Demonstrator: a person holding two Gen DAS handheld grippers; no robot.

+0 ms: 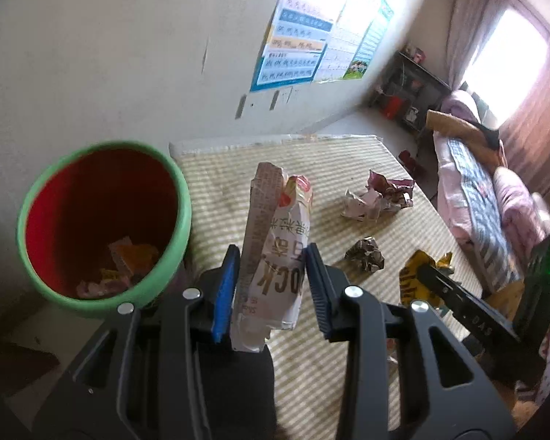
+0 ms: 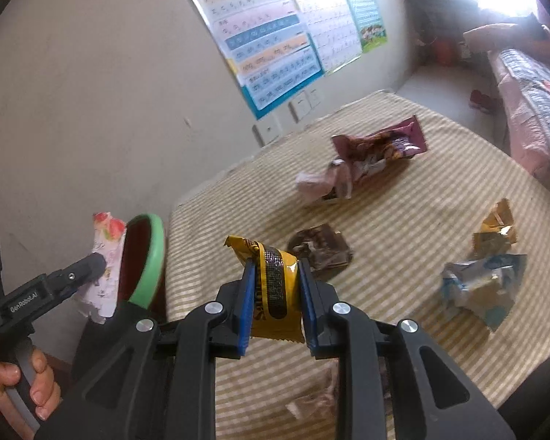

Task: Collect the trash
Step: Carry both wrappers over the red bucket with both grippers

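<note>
My left gripper (image 1: 271, 253) is shut on a tall white and pink snack wrapper (image 1: 275, 201), held upright just right of the green-rimmed red bin (image 1: 181, 198). Several wrappers lie at the bin's bottom. My right gripper (image 2: 277, 267) is shut on a yellow and black wrapper (image 2: 275, 293) above the striped tablecloth (image 2: 421, 190). In the right wrist view the left gripper (image 2: 97, 264) holds its wrapper (image 2: 106, 242) by the bin's rim (image 2: 154, 253). In the left wrist view the right gripper (image 1: 425, 271) with the yellow wrapper (image 1: 410, 278) is at the right.
Loose on the cloth lie a purple wrapper (image 2: 370, 157), a brown one (image 2: 319, 249), a gold one (image 2: 495, 234) and a blue-white one (image 2: 480, 286). A person's hand (image 2: 36, 385) grips the left handle. A wall with posters (image 2: 267, 36) is behind; a bed (image 1: 487, 190) stands at the right.
</note>
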